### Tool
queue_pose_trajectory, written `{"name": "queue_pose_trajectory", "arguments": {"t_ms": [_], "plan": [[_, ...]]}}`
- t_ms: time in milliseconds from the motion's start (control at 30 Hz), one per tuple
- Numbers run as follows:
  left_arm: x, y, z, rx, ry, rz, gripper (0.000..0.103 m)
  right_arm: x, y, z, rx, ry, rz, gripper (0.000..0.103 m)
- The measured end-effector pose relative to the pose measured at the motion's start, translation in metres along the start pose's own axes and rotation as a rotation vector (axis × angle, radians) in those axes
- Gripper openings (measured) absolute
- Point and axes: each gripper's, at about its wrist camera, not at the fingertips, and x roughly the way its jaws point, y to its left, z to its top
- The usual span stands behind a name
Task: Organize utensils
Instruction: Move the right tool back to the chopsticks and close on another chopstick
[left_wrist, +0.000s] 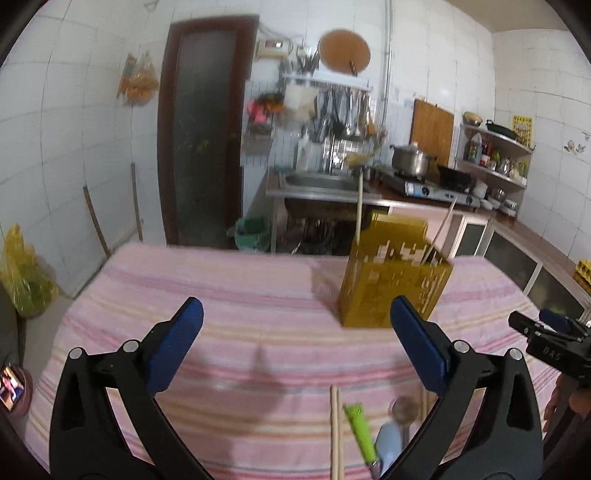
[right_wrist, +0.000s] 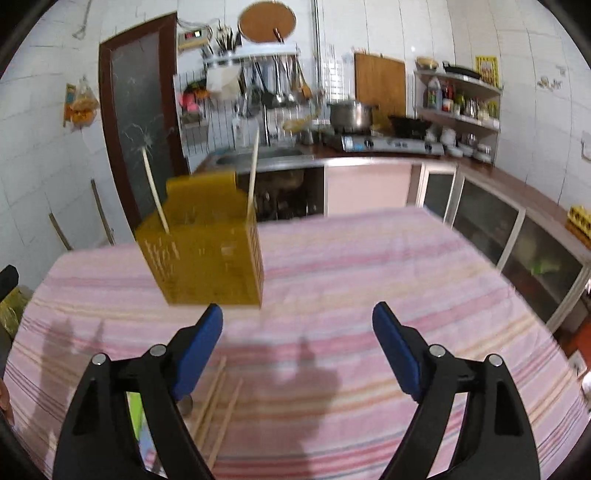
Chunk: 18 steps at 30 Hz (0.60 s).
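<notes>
A yellow perforated utensil holder (left_wrist: 393, 280) stands on the pink striped tablecloth (left_wrist: 240, 295), with two chopsticks (left_wrist: 359, 206) upright in it. It also shows in the right wrist view (right_wrist: 210, 254). My left gripper (left_wrist: 295, 347) is open and empty, above the cloth, left of the holder. Near its right finger lie loose chopsticks (left_wrist: 336, 432), a green-handled utensil (left_wrist: 360, 432) and a spoon (left_wrist: 402, 410). My right gripper (right_wrist: 297, 354) is open and empty, just in front of the holder. Loose chopsticks (right_wrist: 218, 402) lie on the cloth by its left finger.
Behind the table are a sink (left_wrist: 317, 182), a gas stove with a pot (left_wrist: 410, 158), a corner shelf (left_wrist: 495, 155) and low cabinets (right_wrist: 491, 218). A dark door (left_wrist: 203, 129) is at the back left. The right gripper's body (left_wrist: 546, 339) shows at the right edge.
</notes>
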Motion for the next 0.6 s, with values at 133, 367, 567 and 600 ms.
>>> {"name": "queue_pose_trajectory", "arguments": {"t_ms": [133,367,567,600], "plan": [[0.015,0.006,-0.025,-0.018,0.06,-0.02,0.098,0.016,0.008,-0.034,-0.007,0.065,-0.003,0.082],[0.051,-0.003,-0.066,0.032,0.188,-0.028,0.098,0.039,0.024,-0.066,-0.037,0.146,-0.035,0.082],[0.08,-0.005,-0.087,0.055,0.277,0.0,0.098,0.06,0.033,-0.079,-0.045,0.221,-0.062,0.082],[0.082,-0.004,-0.089,0.06,0.288,0.004,0.098,0.062,0.034,-0.08,-0.043,0.23,-0.064,0.082]]}}
